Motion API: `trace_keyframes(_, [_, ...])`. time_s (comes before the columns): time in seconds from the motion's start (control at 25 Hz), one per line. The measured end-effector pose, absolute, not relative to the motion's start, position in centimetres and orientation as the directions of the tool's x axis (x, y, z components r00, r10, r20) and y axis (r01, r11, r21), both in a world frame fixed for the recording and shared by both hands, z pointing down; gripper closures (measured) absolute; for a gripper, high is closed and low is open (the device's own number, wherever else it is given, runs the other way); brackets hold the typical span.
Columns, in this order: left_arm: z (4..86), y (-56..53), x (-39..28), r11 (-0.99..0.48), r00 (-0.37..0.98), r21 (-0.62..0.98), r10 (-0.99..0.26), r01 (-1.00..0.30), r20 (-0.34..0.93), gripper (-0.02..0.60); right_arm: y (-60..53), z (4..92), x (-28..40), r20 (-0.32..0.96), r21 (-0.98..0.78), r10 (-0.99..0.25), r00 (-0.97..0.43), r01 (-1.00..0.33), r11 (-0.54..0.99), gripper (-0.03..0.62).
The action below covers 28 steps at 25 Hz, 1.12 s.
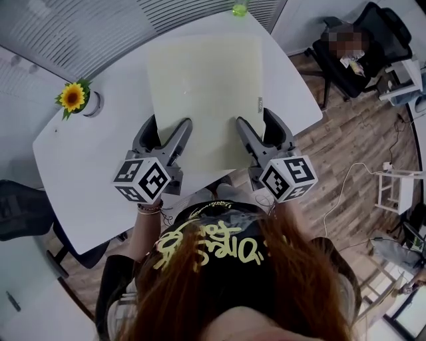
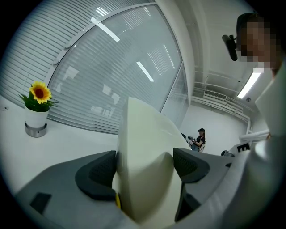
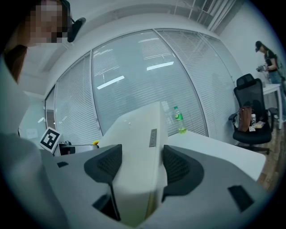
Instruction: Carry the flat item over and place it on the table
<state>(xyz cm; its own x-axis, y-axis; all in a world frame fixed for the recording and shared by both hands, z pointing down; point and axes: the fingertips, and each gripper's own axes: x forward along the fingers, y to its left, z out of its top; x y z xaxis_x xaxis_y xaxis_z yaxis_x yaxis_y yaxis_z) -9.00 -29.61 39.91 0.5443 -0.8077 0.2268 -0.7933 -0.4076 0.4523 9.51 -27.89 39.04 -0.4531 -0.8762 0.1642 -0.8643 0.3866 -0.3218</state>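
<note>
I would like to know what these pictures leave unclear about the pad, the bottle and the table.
- Pad underside, and any gap above the table: head view, hidden by the pad itself.
- Pad's near corners: head view, covered by the left gripper and right gripper.
- Bottle: cut off by the head view's top edge; its label is too small in the right gripper view.
- Tag on the pad: print too small in every view.

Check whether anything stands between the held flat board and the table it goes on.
Nothing visible does. The flat board, clamped in the left tool and right tool, is over bare table. The sunflower pot stands clear to its left, the green bottle beyond its far edge.
</note>
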Motion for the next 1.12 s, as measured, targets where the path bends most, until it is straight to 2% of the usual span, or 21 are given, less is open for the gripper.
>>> trace_keyframes(1.12, [45.0, -30.1, -9.6, -0.352, 0.536, 0.485, -0.782, -0.800, 0.317, 0.181, -28.6, 43.9, 8.9, 0.266, -0.350, -0.846, -0.463, -0.864, 0.362, 0.299])
